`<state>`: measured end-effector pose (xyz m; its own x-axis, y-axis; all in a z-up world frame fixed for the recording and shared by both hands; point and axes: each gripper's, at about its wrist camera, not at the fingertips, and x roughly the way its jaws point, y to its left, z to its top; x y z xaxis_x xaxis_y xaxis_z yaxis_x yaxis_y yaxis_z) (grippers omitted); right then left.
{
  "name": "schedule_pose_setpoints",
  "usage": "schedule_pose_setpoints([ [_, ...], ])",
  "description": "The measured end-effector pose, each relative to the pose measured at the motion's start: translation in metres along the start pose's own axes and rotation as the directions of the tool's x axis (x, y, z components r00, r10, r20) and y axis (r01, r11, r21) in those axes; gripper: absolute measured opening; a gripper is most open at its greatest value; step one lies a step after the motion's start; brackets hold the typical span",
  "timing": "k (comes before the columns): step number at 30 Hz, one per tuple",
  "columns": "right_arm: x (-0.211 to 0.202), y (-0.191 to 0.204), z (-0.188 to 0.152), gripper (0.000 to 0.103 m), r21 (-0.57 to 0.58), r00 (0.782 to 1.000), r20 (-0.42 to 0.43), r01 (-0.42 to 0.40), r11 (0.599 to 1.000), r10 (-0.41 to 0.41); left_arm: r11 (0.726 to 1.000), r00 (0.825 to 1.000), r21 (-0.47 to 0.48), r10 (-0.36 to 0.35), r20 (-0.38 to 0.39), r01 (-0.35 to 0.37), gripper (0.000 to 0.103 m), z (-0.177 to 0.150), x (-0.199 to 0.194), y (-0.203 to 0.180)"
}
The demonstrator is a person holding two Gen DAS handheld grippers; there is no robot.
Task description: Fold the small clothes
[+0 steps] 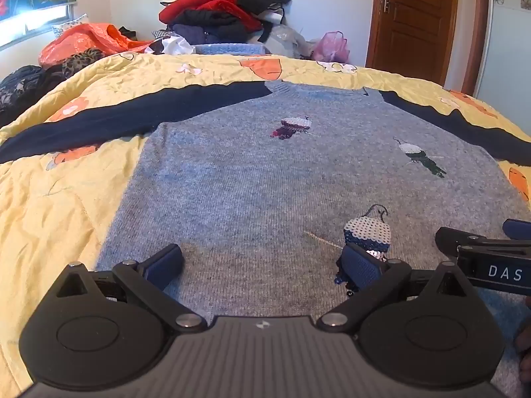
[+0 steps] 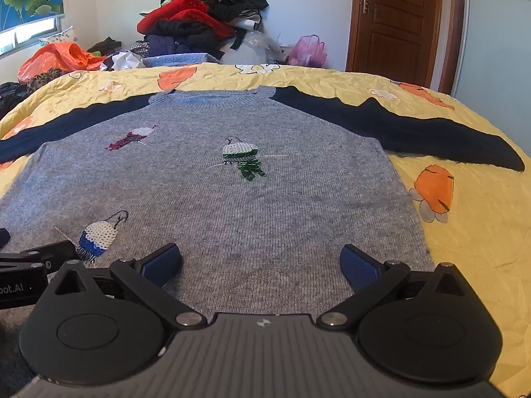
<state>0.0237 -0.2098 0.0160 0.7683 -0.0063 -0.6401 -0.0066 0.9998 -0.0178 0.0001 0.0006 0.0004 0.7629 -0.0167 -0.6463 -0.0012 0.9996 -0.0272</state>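
Observation:
A grey knitted sweater [image 1: 265, 179] [image 2: 232, 205] with navy sleeves and sequin figures lies flat, front up, on a yellow quilt. Both sleeves are spread out sideways: the left sleeve [image 1: 126, 112] and the right sleeve [image 2: 398, 126]. My left gripper [image 1: 262, 265] hovers open over the lower left part of the body, nothing between its blue pads [image 1: 164, 265]. My right gripper [image 2: 262, 265] is open over the lower right part, close to the hem. Each gripper shows at the edge of the other's view.
The yellow quilt [image 1: 66, 199] [image 2: 464, 238] with orange flowers covers the bed. A tall pile of dark and red clothes [image 1: 225, 10] [image 2: 199, 16] stands at the far end, with an orange bag [image 1: 83, 43], a pink bag [image 2: 307, 49] and a folded blue knit [image 2: 179, 59]. A wooden door [image 2: 398, 20] is at the back right.

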Motion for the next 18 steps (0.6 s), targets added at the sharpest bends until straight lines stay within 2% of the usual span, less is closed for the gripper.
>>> schedule_pose_setpoints([
  [18, 0.0001, -0.0004, 0.0, 0.103, 0.0, 1.0, 0.0, 0.0, 1.0, 0.0, 1.0, 1.0, 0.012, 0.005, -0.005, -0.005, 0.103, 0.0004, 0.0006, -0.0004],
])
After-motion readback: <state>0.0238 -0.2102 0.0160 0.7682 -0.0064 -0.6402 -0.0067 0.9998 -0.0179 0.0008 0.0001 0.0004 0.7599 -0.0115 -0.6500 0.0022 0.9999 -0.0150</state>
